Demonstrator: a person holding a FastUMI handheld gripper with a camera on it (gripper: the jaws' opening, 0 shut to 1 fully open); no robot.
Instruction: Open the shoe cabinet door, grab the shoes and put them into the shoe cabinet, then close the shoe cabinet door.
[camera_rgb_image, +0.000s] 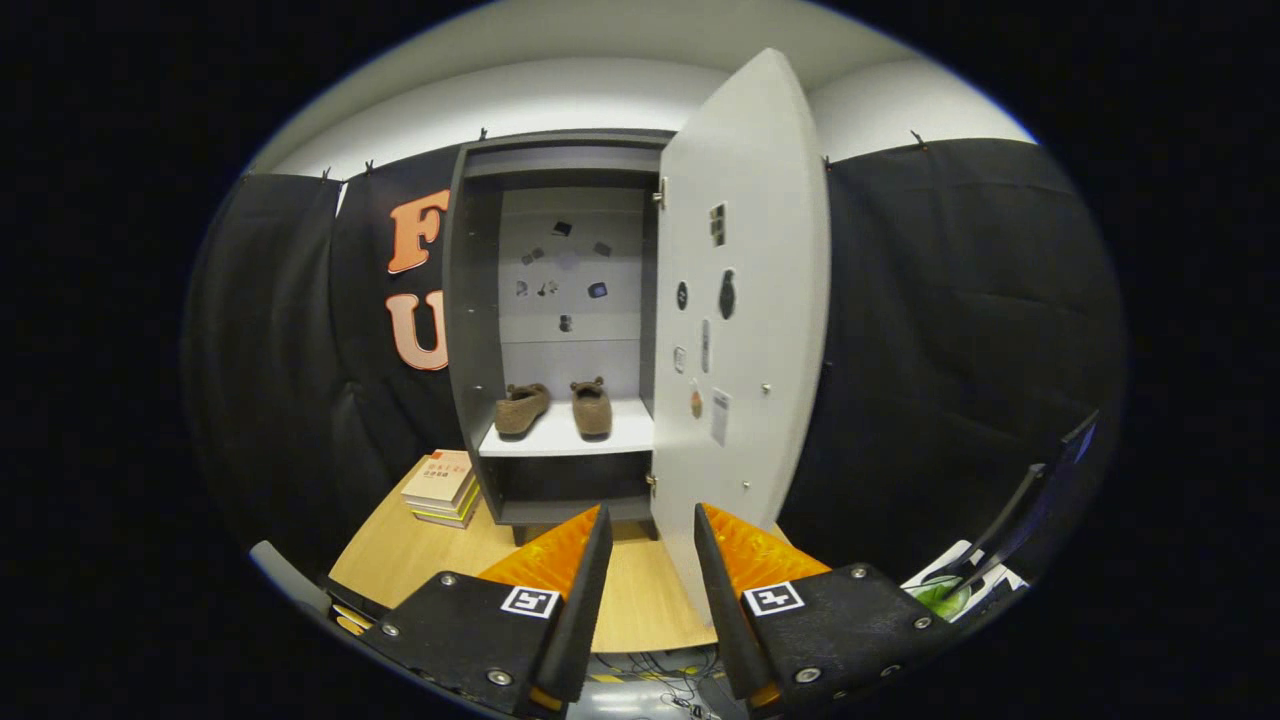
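— Hovering off the cabinet (470, 330), the gripper (650, 545) has its fingers spread, pinching nothing. The door (750, 300)?
— Wide open, just beyond the fingers. Both shoes (555, 408) sit side by side on the white shelf (560, 438) inside.

Nothing readable is turning up here. Two square black-and-white coded markers (530, 601) (773, 598) are sitting on the black blocks of the gripper (650, 512), whose fingers are standing apart and gripping nothing; the markers are showing a pattern, not words. The top book of the small stack of books (440, 480) on the wooden table is carrying red print, too small to make out. Small dark stickers (565, 270) are dotting the pale back panel inside the grey cabinet, and more stickers (722, 292) are sitting on the open white cabinet door (775, 200); none is giving legible text.
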